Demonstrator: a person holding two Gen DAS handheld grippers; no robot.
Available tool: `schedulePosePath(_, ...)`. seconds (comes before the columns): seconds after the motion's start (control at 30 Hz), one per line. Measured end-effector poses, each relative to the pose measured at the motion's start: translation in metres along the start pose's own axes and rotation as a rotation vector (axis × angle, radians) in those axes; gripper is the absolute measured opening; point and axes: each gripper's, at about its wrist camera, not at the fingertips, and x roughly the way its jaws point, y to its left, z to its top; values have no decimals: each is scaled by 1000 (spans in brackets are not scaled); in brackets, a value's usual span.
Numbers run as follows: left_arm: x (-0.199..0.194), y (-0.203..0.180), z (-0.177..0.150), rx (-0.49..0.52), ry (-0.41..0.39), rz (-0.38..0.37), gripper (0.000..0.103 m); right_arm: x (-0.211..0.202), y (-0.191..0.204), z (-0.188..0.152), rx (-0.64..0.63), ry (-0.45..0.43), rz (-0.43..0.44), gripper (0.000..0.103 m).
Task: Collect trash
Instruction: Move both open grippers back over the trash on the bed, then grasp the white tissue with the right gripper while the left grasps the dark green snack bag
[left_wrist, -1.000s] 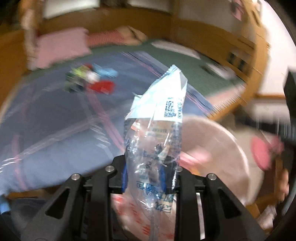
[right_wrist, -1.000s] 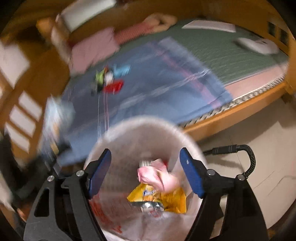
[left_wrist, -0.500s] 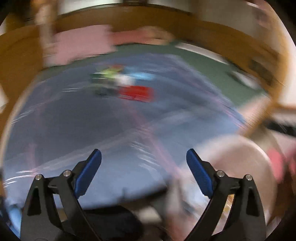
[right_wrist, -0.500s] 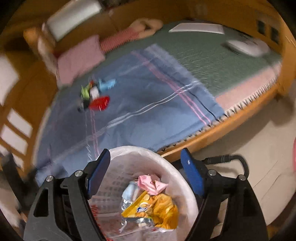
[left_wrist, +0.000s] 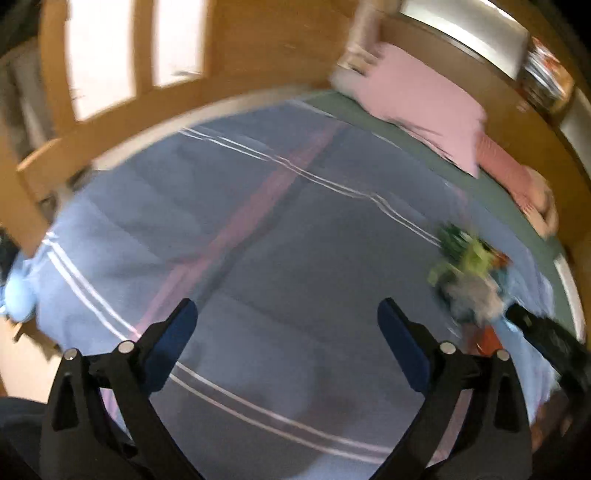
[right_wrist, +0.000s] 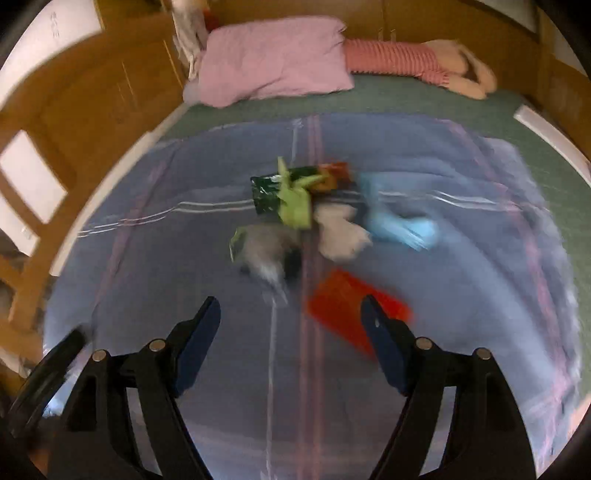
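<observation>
A pile of wrappers lies on the blue striped blanket (right_wrist: 461, 258): a red wrapper (right_wrist: 343, 306), a green wrapper (right_wrist: 295, 199), a dark green packet (right_wrist: 269, 192), a grey crumpled wrapper (right_wrist: 266, 251), a white one (right_wrist: 340, 232) and a light blue one (right_wrist: 399, 225). My right gripper (right_wrist: 291, 321) is open and empty, just short of the pile, with its right finger over the red wrapper's edge. My left gripper (left_wrist: 286, 325) is open and empty over bare blanket (left_wrist: 258, 240). The pile (left_wrist: 465, 269) sits to its right, blurred.
A pink pillow (right_wrist: 273, 62) and a striped plush toy (right_wrist: 413, 62) lie at the head of the bed. Wooden bed rails (left_wrist: 110, 122) run along the left side. The other gripper's dark body (left_wrist: 546, 339) shows at the right of the left wrist view.
My left gripper let go of the clear wrapper over the white bin and swung back over the bed. My right gripper left the bin and came close to the wrapper pile.
</observation>
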Motion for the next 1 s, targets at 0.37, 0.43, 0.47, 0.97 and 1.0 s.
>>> schedulePosePath(0.37,22,42,-4,-248,93,72,99,57,35,-21,33,308,465,47)
schedulePosePath(0.43,20,54,-7,-326,97,42,99,55,41,-27,2,327,479,48)
schedulePosePath(0.47,22,57,-9,-343,105,30,99,52,47,-32,-29,337,479,55)
schedulePosePath(0.97,36,4,-33,-136,242,-205,99,72,-40,30,-9,83,-234,36)
schedulePosePath(1.0,38,3,-30,-135,248,-205,99,72,-41,25,-19,99,-218,25)
